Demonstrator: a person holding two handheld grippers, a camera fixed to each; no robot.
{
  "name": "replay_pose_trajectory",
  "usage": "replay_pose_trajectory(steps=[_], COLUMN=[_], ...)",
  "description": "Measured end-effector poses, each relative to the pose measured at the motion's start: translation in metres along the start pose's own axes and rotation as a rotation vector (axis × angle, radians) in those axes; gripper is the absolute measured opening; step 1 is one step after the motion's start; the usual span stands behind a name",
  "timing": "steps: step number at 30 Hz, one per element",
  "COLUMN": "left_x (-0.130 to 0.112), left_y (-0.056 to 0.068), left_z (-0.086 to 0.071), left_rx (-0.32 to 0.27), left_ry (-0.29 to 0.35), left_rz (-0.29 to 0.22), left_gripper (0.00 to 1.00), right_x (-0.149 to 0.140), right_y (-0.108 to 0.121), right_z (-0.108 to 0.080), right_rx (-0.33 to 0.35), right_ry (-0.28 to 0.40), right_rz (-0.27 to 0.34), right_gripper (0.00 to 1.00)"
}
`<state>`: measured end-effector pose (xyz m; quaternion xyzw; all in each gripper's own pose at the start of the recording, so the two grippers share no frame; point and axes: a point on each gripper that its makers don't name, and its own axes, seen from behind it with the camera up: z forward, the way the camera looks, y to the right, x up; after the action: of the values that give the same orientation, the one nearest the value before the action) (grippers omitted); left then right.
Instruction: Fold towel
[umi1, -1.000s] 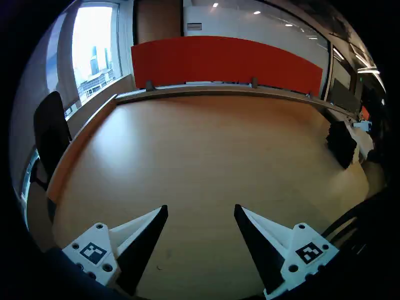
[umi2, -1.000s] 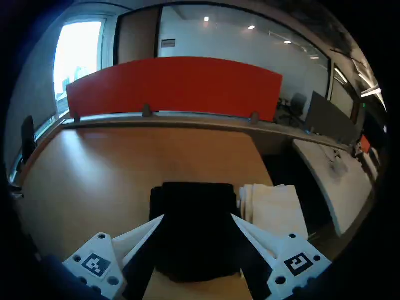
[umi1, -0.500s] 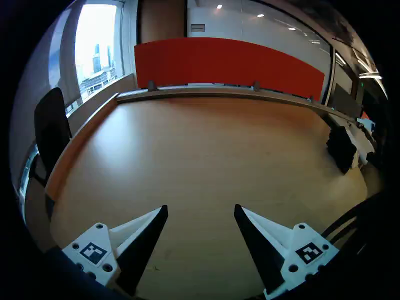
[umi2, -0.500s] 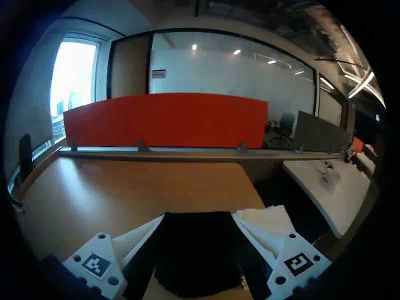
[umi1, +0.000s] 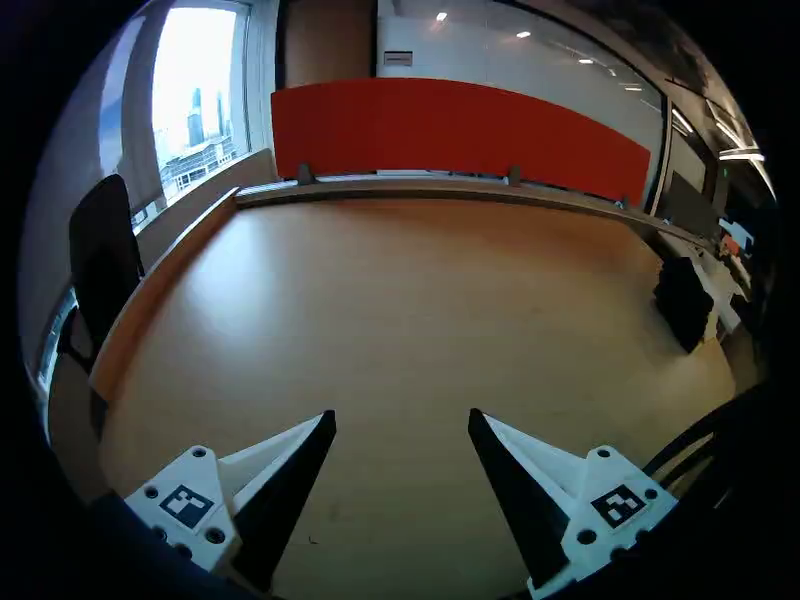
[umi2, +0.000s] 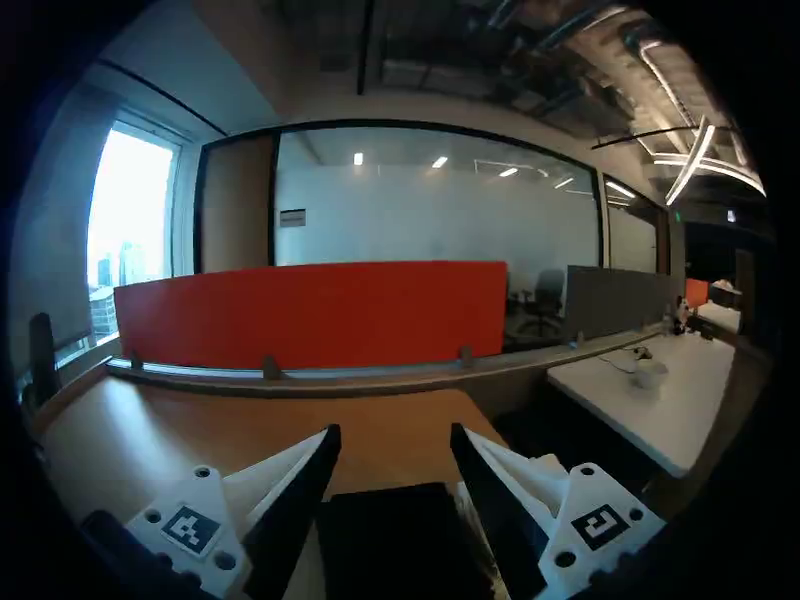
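Observation:
In the right gripper view a black folded towel (umi2: 398, 540) lies low between my right gripper's fingers (umi2: 300, 490). My right gripper (umi2: 393, 432) is open, tilted upward, its jaws a little narrower than before, and I cannot see them pressing the cloth. A white folded towel (umi2: 535, 472) sits just right of the black one. In the left gripper view my left gripper (umi1: 402, 412) hangs open over the bare wooden table (umi1: 400, 300). Far to its right lies the black towel (umi1: 685, 300).
A red divider (umi1: 460, 125) runs along the table's far edge. A black chair (umi1: 100, 250) stands at the left by the window. To the right of the table is a white desk (umi2: 650, 405) with a cup on it.
The right gripper has pitched upward, so the black towel slid down in its view and more ceiling shows. Its jaws narrowed slightly. The left gripper barely moved.

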<state>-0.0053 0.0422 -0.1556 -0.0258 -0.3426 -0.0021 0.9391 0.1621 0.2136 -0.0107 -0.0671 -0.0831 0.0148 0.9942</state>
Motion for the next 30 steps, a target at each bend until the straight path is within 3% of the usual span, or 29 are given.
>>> replay_pose_trajectory(steps=[3,15,30], left_x=[0.002,0.030,0.119], left_y=[0.000,0.000,-0.014], left_z=[0.001,0.007,0.019], left_rx=[-0.001,-0.015,-0.015], left_ry=[0.006,0.063,0.258], left_rz=[-0.004,-0.016,-0.049], left_gripper=[0.99,0.99,0.99], right_x=[0.002,0.010,0.038], right_y=[-0.004,-0.016,-0.044], right_z=[0.000,0.005,0.001], right_rx=[0.004,0.002,-0.002], right_ry=[0.006,0.004,0.052], right_rz=[-0.007,-0.030,-0.047], right_gripper=[0.93,0.94,0.94])
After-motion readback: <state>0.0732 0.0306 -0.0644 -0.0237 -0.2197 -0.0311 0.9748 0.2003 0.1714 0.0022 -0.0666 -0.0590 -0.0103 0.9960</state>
